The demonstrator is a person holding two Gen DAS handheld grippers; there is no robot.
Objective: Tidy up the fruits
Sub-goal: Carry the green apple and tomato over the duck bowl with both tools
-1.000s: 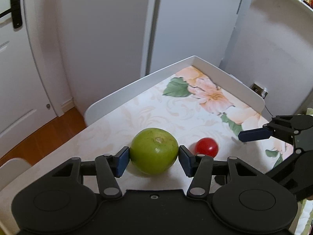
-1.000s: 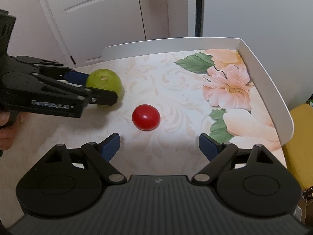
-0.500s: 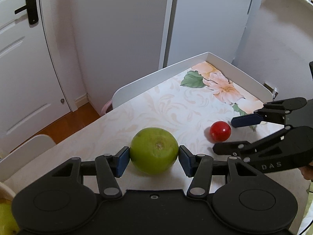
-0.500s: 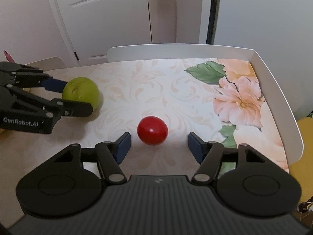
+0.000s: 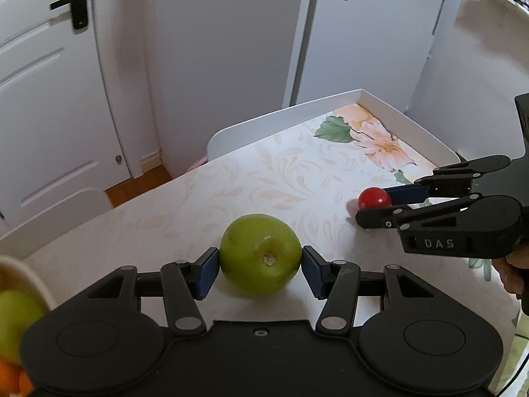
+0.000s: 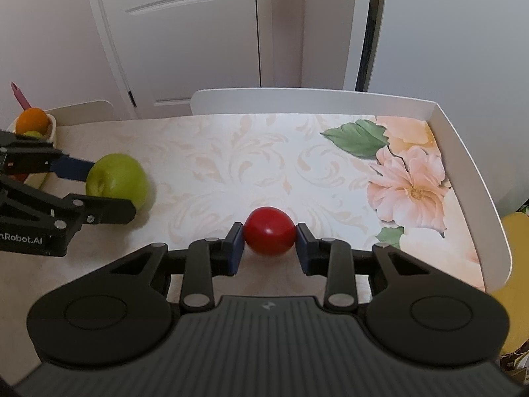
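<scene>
My left gripper [image 5: 260,266] is shut on a green apple [image 5: 260,253], its blue pads against both sides; the apple also shows in the right wrist view [image 6: 116,180], close over the table. My right gripper [image 6: 269,246] is shut on a small red tomato [image 6: 269,235], pads touching both sides; the tomato also shows in the left wrist view [image 5: 374,198] between the right gripper's fingers [image 5: 405,195]. A cream fruit bowl [image 6: 51,129] at the table's left holds an orange [image 6: 32,119] and a green fruit [image 5: 15,317].
The table has a floral cloth [image 6: 410,182] and a raised white rim [image 6: 469,152] at the back and right. White doors [image 6: 185,33] stand behind. A pink utensil [image 6: 20,94] sticks up by the bowl. A yellow seat [image 6: 514,284] is at the right.
My right gripper has moved forward and closed on the tomato. My left gripper has carried the green apple back and to the left, toward the bowl.
</scene>
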